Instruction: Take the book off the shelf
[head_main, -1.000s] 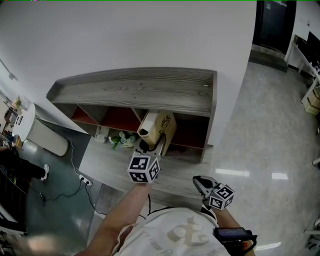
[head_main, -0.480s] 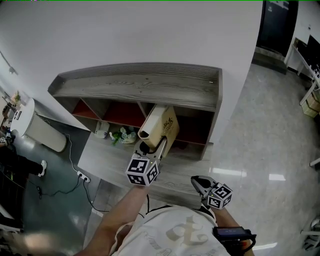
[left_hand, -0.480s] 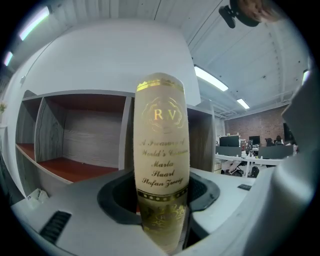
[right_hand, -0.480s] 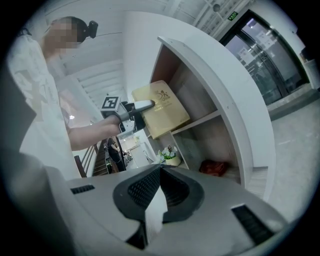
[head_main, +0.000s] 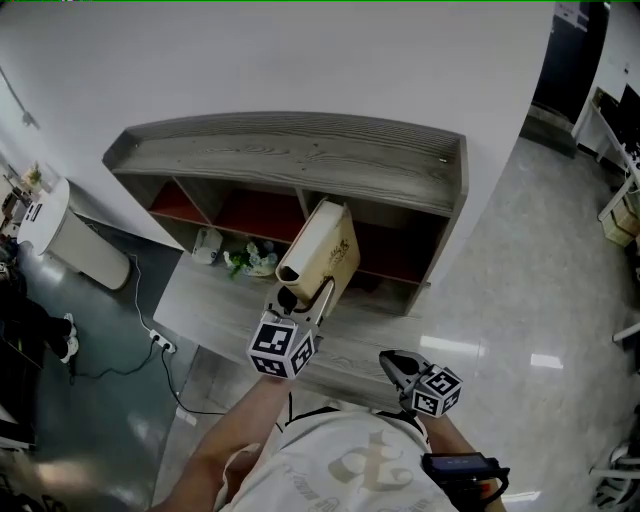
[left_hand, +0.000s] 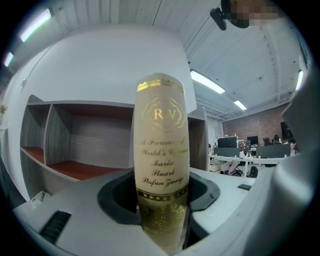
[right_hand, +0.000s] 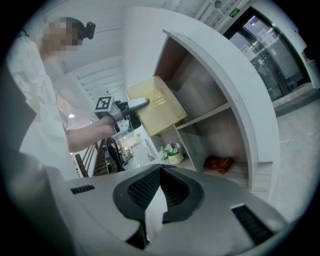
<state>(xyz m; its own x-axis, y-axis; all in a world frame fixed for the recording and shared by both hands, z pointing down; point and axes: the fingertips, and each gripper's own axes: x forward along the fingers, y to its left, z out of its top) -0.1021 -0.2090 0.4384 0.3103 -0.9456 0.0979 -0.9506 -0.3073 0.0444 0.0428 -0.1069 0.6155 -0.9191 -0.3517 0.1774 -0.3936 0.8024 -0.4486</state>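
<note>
A cream book with gold lettering (head_main: 322, 250) is upright in my left gripper (head_main: 305, 290), whose jaws are shut on the lower spine. It is just in front of the grey wooden shelf (head_main: 300, 160), at the middle compartment's opening. In the left gripper view the spine (left_hand: 161, 160) fills the centre above the left gripper (left_hand: 161, 212), with the shelf's red-floored compartments (left_hand: 75, 145) behind it. My right gripper (head_main: 395, 365) is low at the right, shut and empty. From the right gripper (right_hand: 159, 192) I see the book (right_hand: 157, 107) side-on, outside the shelf (right_hand: 225, 80).
A small pot of white flowers (head_main: 245, 260) and a white bottle (head_main: 205, 243) stand at the shelf's lower left. A red object (right_hand: 218, 163) lies in the right compartment. A white cylindrical bin (head_main: 85, 262) and a floor socket with cable (head_main: 160, 345) are left.
My left gripper has drawn the book a little further out from the shelf toward the person. The right gripper has shifted slightly with the body and stays shut.
</note>
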